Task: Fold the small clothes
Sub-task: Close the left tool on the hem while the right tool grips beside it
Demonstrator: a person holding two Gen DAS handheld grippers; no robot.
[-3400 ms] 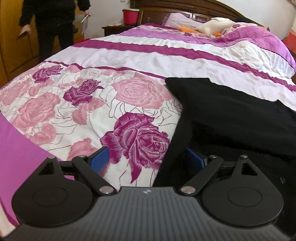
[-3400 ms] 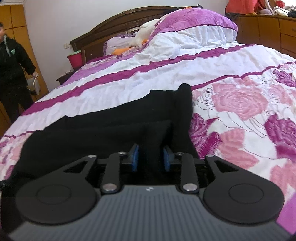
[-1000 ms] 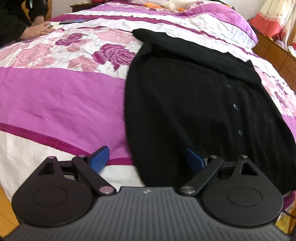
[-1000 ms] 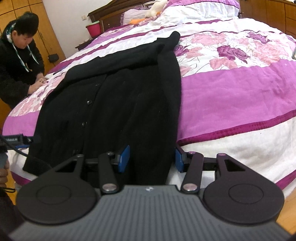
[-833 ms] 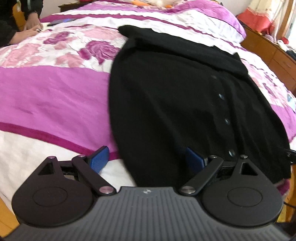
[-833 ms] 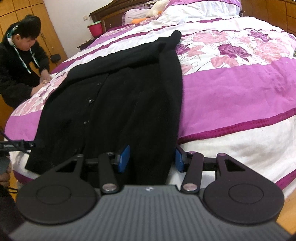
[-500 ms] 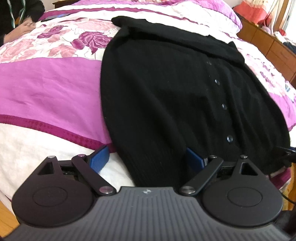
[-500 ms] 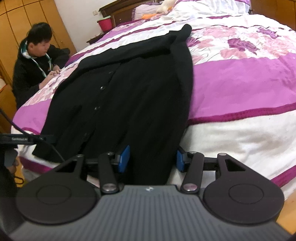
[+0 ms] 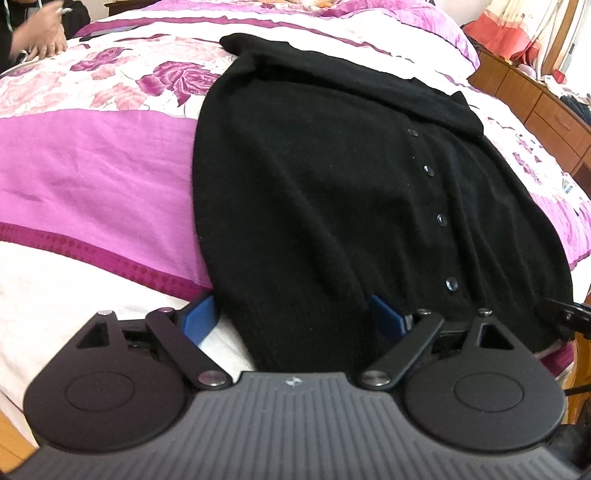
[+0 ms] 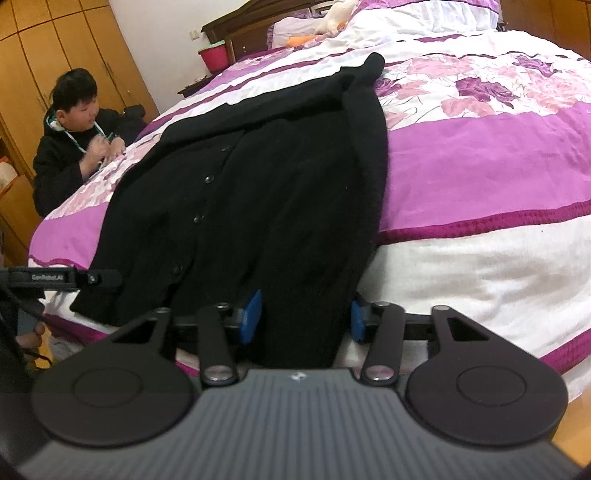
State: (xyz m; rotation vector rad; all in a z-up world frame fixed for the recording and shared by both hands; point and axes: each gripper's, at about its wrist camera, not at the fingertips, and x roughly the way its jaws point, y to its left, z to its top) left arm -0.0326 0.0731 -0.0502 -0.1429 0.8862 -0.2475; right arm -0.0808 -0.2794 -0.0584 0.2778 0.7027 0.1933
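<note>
A black buttoned cardigan (image 9: 332,177) (image 10: 277,177) lies flat on the pink-and-purple quilt (image 9: 92,166) (image 10: 480,166), its hem hanging over the near edge of the bed. My left gripper (image 9: 291,317) stands wide at the hem's left corner; its jaws are closing with cloth between the blue pads (image 9: 199,317). My right gripper (image 10: 306,319) is at the hem's right corner, jaws narrower and closing, with cloth filling the gap between its pads (image 10: 253,319). Each gripper's tip shows at the edge of the other's view.
A person in a dark jacket (image 10: 70,155) sits at the bed's left side, a hand (image 9: 40,29) over the quilt. Wooden wardrobes (image 10: 55,55) stand behind, a dresser (image 9: 535,103) at the right. A red bin (image 10: 214,55) sits by the headboard.
Both grippers have come from the far part of the cardigan to its hem at the bed's near edge. The right jaws have narrowed a little around the cloth.
</note>
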